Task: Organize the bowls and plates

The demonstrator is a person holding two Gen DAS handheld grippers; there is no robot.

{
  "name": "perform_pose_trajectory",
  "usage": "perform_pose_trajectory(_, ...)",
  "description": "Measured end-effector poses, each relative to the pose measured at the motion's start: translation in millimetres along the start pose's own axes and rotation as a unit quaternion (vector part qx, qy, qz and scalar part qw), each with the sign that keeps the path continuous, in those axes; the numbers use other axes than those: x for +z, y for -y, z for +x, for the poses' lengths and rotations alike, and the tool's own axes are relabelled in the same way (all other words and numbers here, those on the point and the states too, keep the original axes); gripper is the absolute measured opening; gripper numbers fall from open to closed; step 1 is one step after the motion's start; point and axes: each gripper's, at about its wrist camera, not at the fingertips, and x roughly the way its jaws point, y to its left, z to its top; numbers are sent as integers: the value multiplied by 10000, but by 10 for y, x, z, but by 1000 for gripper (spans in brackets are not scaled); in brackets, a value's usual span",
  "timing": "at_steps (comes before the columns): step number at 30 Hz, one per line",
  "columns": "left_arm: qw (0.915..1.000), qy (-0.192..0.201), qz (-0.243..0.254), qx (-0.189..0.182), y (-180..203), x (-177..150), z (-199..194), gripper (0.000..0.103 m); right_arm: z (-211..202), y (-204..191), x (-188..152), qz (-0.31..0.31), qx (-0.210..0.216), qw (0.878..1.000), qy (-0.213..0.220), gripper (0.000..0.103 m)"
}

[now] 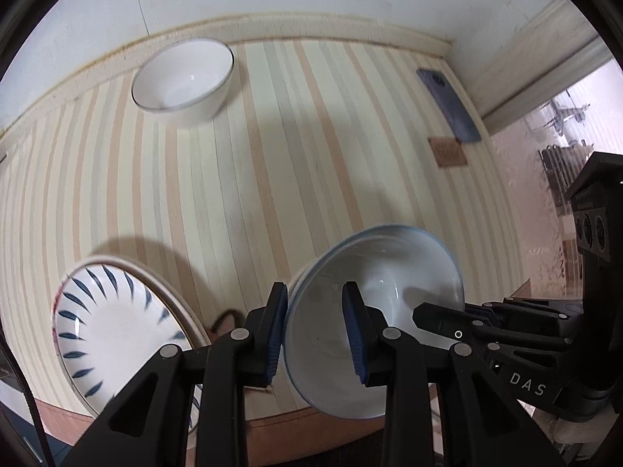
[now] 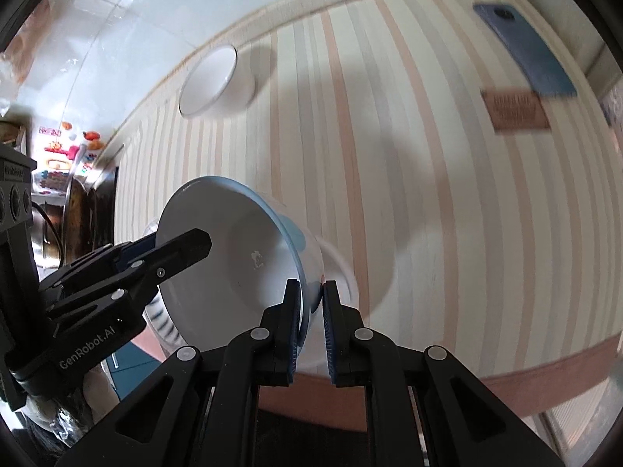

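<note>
Both jaws are clamped on one bowl (image 1: 389, 295): left gripper (image 1: 315, 334) on its left rim, right gripper (image 2: 311, 319) on the right. It's white with a blue rim, tilted, held above the near edge of the striped table (image 1: 272, 179), whose middle is bare.

Bright daylight, soft shadows, motion blur, fisheye warping.
</note>
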Motion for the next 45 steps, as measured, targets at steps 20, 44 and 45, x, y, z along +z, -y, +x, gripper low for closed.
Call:
perform_pose_trajectory(20, 9996, -156, 20, 214, -27, -36, 249, 26, 367, 15, -174, 59, -188, 9993, -322, 13)
perform_pose_trajectory(44, 9912, 651, -1118, -281, -761, 514, -580, 30, -127, -32, 185, 53, -45, 9998, -165, 23)
perform_pose_trajectory(45, 9896, 709, -1229, -226, -886, 622, -611, 30, -185, -69, 264, 46, 19, 9999, -104, 32)
